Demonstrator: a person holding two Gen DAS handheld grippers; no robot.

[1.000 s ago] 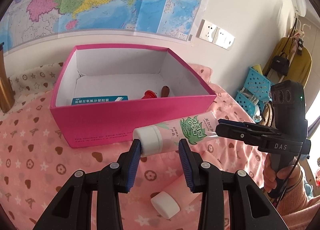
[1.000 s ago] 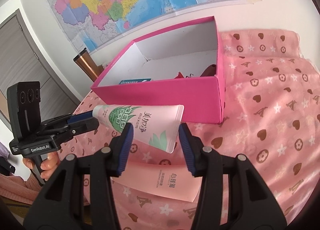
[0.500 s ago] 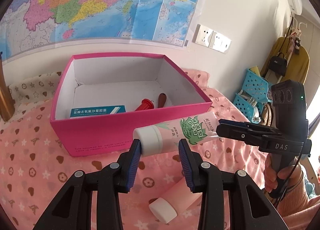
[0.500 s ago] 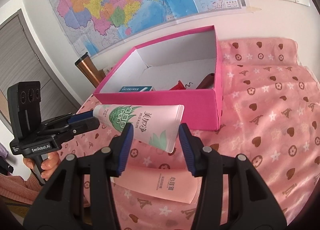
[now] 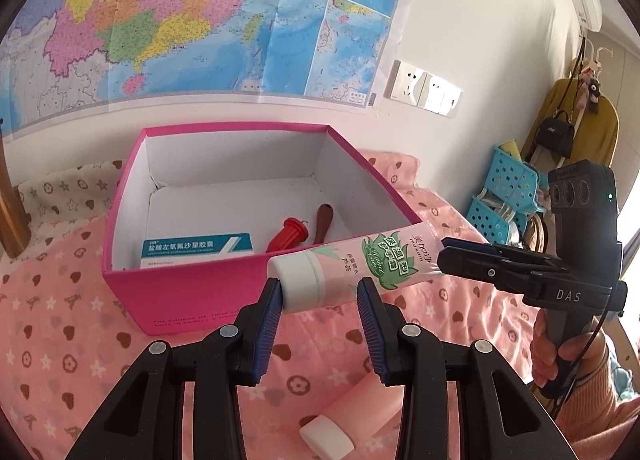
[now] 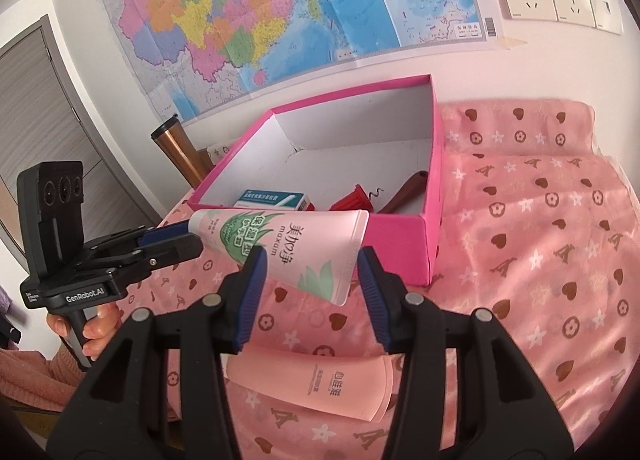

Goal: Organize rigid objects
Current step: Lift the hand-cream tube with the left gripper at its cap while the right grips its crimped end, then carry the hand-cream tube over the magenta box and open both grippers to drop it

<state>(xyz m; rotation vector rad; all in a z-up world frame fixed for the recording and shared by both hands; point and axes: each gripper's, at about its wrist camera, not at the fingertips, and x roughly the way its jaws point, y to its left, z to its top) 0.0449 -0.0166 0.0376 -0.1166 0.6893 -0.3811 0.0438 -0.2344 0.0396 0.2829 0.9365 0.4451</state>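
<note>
Currently both grippers' jaws clamp the pink aloe-print plastic tube [image 5: 360,264] mid-air before the open pink cardboard box [image 5: 248,292], left gripper [image 5: 319,294] on its white cap, right gripper [image 6: 310,276] seemingly at its crimp; uneven release could drop it short.

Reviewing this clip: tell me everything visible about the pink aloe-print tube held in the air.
The tube is soft-looking pink plastic with green aloe leaves, green Chinese lettering and "maxam" printed along it. It has a white screw cap at one end and a flat crimped tail at the other. It hangs roughly level above the pink patterned cloth, just in front of the pink box. The left tool is shut on its cap end; the right tool is shut on its wide tail.
</note>
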